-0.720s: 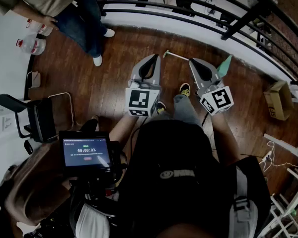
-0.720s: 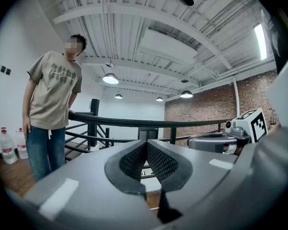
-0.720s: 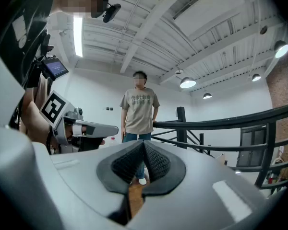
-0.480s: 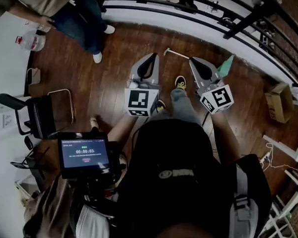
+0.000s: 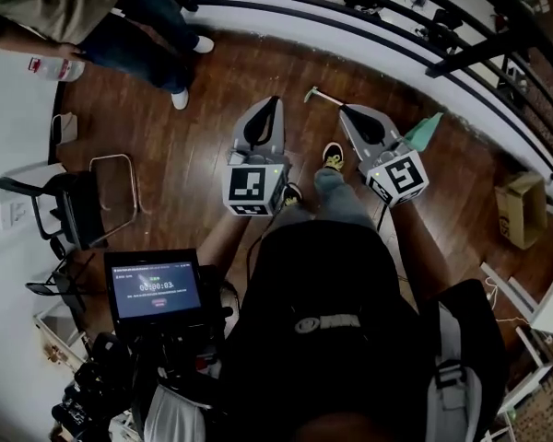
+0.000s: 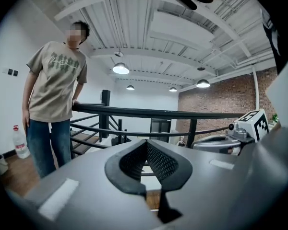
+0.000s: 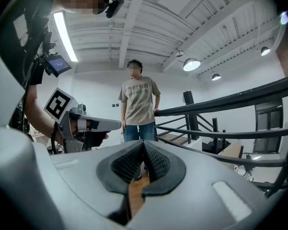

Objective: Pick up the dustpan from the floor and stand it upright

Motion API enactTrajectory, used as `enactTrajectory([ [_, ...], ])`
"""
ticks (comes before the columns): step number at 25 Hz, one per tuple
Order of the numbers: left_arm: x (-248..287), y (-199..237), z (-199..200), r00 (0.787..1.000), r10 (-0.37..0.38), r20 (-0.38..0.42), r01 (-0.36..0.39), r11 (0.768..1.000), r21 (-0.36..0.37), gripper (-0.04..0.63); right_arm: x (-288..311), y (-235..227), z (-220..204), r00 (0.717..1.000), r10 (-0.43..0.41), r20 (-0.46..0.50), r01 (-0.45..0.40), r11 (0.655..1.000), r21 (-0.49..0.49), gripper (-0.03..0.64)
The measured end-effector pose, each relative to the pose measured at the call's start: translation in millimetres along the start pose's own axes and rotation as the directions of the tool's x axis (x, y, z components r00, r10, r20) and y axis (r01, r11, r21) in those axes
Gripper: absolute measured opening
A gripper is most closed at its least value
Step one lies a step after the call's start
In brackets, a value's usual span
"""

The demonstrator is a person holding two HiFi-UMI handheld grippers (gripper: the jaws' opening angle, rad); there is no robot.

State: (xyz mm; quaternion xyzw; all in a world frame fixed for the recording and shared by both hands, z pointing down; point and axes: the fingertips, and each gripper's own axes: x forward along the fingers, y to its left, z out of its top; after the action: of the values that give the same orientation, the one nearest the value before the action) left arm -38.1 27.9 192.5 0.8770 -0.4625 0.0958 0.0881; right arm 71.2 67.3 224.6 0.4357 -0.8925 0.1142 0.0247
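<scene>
Head view: dustpan (image 5: 426,129) lies on floor (image 5: 194,159) just beyond right gripper (image 5: 348,111), handle (image 5: 324,99) running left; left gripper (image 5: 270,105) farther. Both fingers together, empty.

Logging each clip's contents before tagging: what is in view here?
dustpan: one, teal, on the floor, partly behind the right claw
floor: brown wood
railing: one, black, along the far edge
bystander: one, beige shirt and jeans, top left
bottle: one, clear, beside the bystander
chair: one, black, left
box: one, cardboard, right
screen: one, lit blue, lower left
shoes: two, yellow and black, between the claws
left claw: grey, shut, empty
right claw: grey, shut, empty
</scene>
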Motion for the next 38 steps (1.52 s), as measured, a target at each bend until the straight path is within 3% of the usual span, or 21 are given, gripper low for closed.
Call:
enactTrajectory([
  [10, 39, 13, -4, 0.995, 0.096, -0.039, -0.095, 0.995, 0.019, 0.020, 25, -47, -9, 0.994, 0.095, -0.049, -0.093, 0.995, 0.031, 0.003],
  [17, 61, 30, -25, 0.994, 0.093, -0.056, -0.091, 0.995, 0.032, 0.020, 50, -52, -34, 0.986, 0.124, -0.107, -0.122, 0.992, 0.030, 0.003],
  [23, 93, 42, -87, 0.990, 0.053, -0.132, -0.052, 0.999, 0.013, 0.020, 79, -75, -82, 0.990, 0.076, -0.118, -0.063, 0.992, 0.108, 0.003],
  [31, 111, 54, -179, 0.977, 0.005, -0.213, -0.008, 1.000, -0.012, 0.020, 117, -99, -156, 0.987, 0.019, -0.162, -0.001, 0.994, 0.108, 0.003],
  [38, 152, 87, -320, 0.965, -0.002, -0.261, 0.007, 1.000, 0.020, 0.020, 143, -120, -294, 0.975, 0.055, -0.214, -0.032, 0.993, 0.112, 0.003],
])
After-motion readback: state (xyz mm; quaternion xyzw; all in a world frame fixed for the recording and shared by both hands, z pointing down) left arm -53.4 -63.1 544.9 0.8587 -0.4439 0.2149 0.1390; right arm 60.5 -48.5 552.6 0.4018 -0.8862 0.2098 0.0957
